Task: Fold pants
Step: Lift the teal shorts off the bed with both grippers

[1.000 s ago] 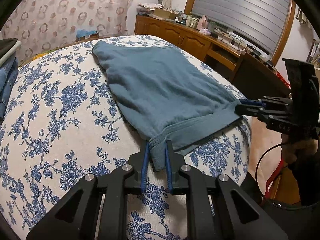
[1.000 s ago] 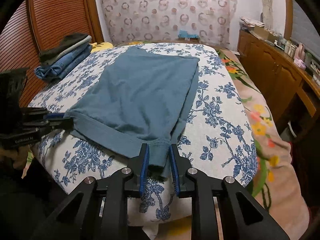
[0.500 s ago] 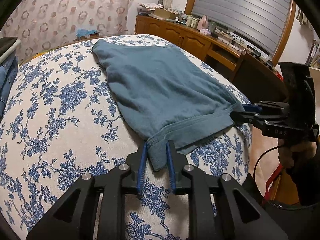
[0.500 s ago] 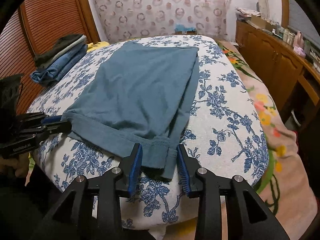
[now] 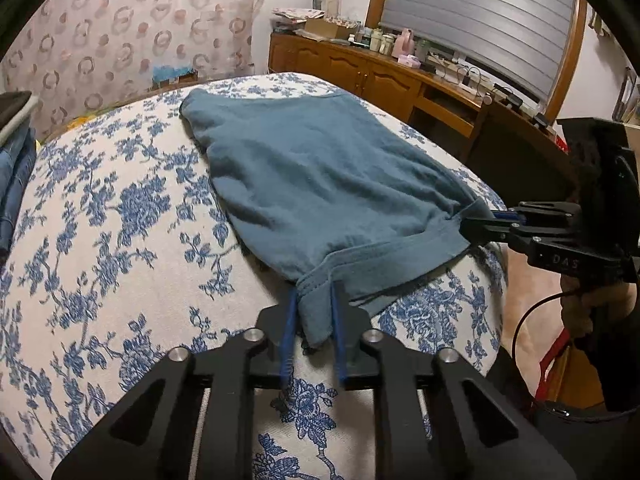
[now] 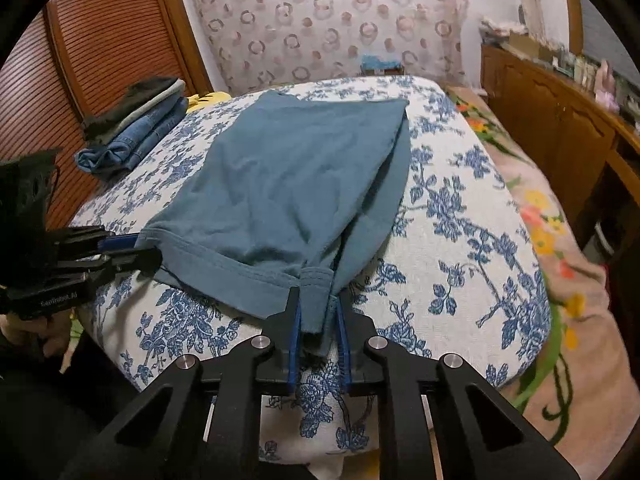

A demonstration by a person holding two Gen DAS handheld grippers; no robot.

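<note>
The left claw (image 5: 314, 332) is clenched on the near left corner of the teal pants (image 5: 320, 176), the hem bunched between its blue pads. The right claw (image 6: 318, 334) grips the opposite corner of the same hem in the same way, and the cloth between the two sags slightly, just off the bedspread.

The pants lie lengthwise on the bed (image 5: 104, 216), already doubled leg on leg, with the far end flat near the head of the bed and the gripped hem at the near edge.

The step in hand looks like lifting the hem and carrying it over to the far end. To do it well, both claws should rise together and stay level, spread just enough to pull the hem taut. They should travel straight along the garment, so the edges land square and the lower layer is not dragged.

A stack of folded jeans (image 6: 136, 136) sits well apart on the left of the bed, clear of the path.
</note>
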